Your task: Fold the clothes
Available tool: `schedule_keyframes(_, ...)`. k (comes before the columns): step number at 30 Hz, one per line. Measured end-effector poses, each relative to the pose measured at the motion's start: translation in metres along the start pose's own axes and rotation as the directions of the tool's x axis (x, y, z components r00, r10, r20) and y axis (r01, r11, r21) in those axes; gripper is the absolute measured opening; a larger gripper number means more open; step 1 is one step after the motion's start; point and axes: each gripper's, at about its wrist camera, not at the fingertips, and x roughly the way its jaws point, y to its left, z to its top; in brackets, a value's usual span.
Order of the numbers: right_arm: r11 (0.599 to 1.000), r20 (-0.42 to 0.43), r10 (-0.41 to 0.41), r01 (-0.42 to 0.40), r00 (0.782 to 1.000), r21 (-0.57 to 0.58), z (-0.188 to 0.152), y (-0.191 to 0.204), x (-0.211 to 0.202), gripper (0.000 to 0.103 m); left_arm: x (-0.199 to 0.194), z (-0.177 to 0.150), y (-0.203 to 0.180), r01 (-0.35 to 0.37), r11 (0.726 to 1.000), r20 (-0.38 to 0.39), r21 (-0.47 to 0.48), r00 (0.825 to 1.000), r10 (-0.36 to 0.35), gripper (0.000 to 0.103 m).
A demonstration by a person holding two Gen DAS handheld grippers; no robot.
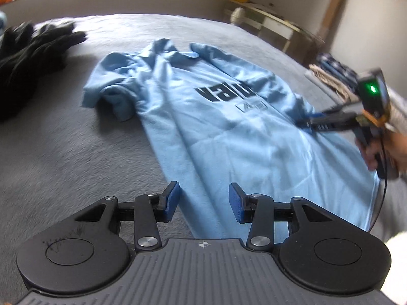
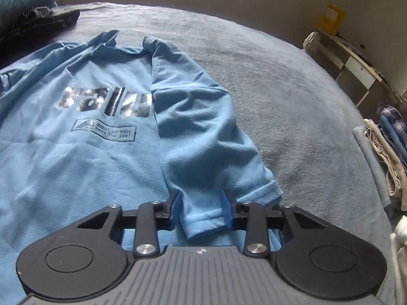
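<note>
A light blue T-shirt with dark lettering lies face up on the grey bed cover, collar at the far end. My left gripper hovers open over the shirt's near left edge, nothing between its fingers. In the right wrist view the T-shirt has its right side and sleeve folded in over the body. My right gripper is open, and the sleeve's hem lies between its blue pads. From the left wrist view, the right gripper is low at the shirt's right side, held by a hand.
A heap of black clothes lies at the far left of the bed, also visible as dark clothes. A stack of folded garments sits at the bed's right edge. A white desk stands by the right wall.
</note>
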Motion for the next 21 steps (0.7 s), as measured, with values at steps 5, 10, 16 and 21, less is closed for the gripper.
schedule_keyframes(5, 0.999, 0.084, -0.015, 0.011, 0.996, 0.049, 0.019, -0.022, -0.007, 0.002, 0.012, -0.005, -0.012, 0.002, 0.996, 0.012, 0.087, 1.0, -0.003, 0.042)
schedule_keyframes(10, 0.989, 0.154, -0.078, 0.057, 0.985, 0.139, 0.061, -0.069, -0.005, 0.002, 0.016, -0.007, -0.014, 0.017, 0.993, 0.019, 0.119, 1.0, -0.019, 0.042)
schedule_keyframes(16, 0.964, 0.179, -0.175, 0.132, 0.968, 0.231, 0.11, -0.124, 0.033, 0.002, 0.017, -0.011, -0.017, 0.006, 0.985, 0.03, 0.17, 1.0, -0.011, 0.042)
schedule_keyframes(21, 0.948, 0.193, -0.23, 0.174, 0.954, 0.266, 0.141, -0.155, 0.062, 0.002, 0.018, -0.014, -0.022, -0.013, 0.972, 0.034, 0.234, 0.999, 0.005, 0.043)
